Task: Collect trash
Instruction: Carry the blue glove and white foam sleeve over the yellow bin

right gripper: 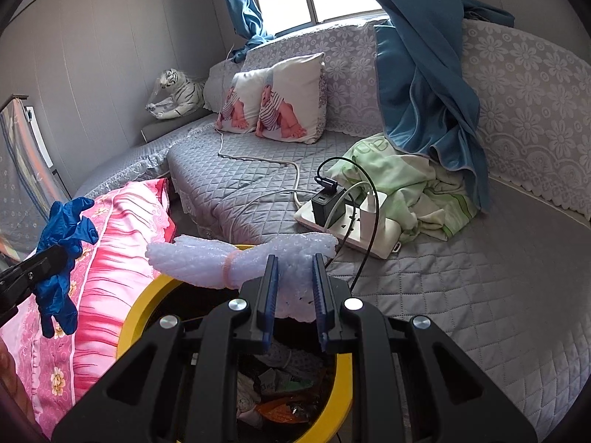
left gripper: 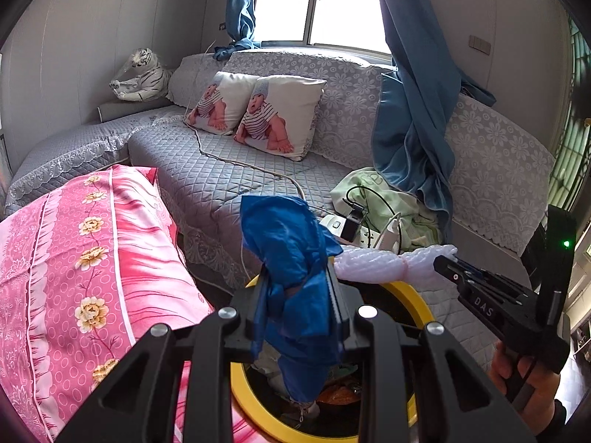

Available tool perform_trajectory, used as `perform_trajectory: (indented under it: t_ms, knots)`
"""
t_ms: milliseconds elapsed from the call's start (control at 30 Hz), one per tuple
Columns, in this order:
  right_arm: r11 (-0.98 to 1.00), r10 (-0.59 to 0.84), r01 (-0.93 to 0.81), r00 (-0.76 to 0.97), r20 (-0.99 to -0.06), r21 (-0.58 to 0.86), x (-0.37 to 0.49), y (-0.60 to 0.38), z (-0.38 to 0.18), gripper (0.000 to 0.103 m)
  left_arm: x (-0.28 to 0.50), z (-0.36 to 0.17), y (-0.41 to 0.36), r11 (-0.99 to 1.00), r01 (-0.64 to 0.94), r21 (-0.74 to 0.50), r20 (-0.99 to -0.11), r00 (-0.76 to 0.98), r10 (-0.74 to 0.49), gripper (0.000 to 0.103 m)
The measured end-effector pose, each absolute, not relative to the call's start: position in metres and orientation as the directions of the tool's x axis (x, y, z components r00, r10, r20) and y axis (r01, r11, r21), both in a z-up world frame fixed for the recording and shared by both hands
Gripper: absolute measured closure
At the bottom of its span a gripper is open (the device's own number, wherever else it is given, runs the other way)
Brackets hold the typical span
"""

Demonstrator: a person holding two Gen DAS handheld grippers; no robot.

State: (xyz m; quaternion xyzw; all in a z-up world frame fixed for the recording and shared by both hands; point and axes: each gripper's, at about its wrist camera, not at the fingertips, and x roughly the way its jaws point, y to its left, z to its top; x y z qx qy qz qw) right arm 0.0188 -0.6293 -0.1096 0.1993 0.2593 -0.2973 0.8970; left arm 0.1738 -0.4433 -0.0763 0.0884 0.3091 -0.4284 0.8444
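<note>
My left gripper [left gripper: 295,277] is shut on a crumpled blue glove [left gripper: 291,254], held over the yellow-rimmed trash bin [left gripper: 413,295]. The same blue glove [right gripper: 62,236] hangs from the left gripper [right gripper: 55,254] at the left edge of the right wrist view. My right gripper [right gripper: 294,277] is shut on a bundle of white foam wrap [right gripper: 236,258], tied with a pink band, above the trash bin [right gripper: 144,302]. That foam wrap [left gripper: 384,264] and the right gripper [left gripper: 448,262] appear at the right of the left wrist view. Several scraps lie inside the bin.
A pink floral pillow [left gripper: 81,258] lies left of the bin. The grey quilted sofa [right gripper: 480,288] carries a white power strip [right gripper: 351,225] with chargers and cables, a green cloth [right gripper: 413,184], a blue curtain [right gripper: 424,92] and two printed cushions [right gripper: 280,107].
</note>
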Motion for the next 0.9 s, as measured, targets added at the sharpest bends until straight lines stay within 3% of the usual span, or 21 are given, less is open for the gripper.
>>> perform_trajectory:
  t_ms: [367,900]
  knots:
    - [0.755,-0.452,0.644,0.647,-0.614,0.123,0.029,-0.619,-0.129,0.086,0.177,-0.098,-0.455,0.625,0.774,-0.101,-0.627,0.438,-0.644,0.077]
    - [0.758,-0.430,0.642,0.623,-0.654,0.113,0.039,-0.620,-0.139,0.082,0.195,-0.114,-0.458,0.626,0.763,-0.160,-0.672,0.380,-0.636,0.076]
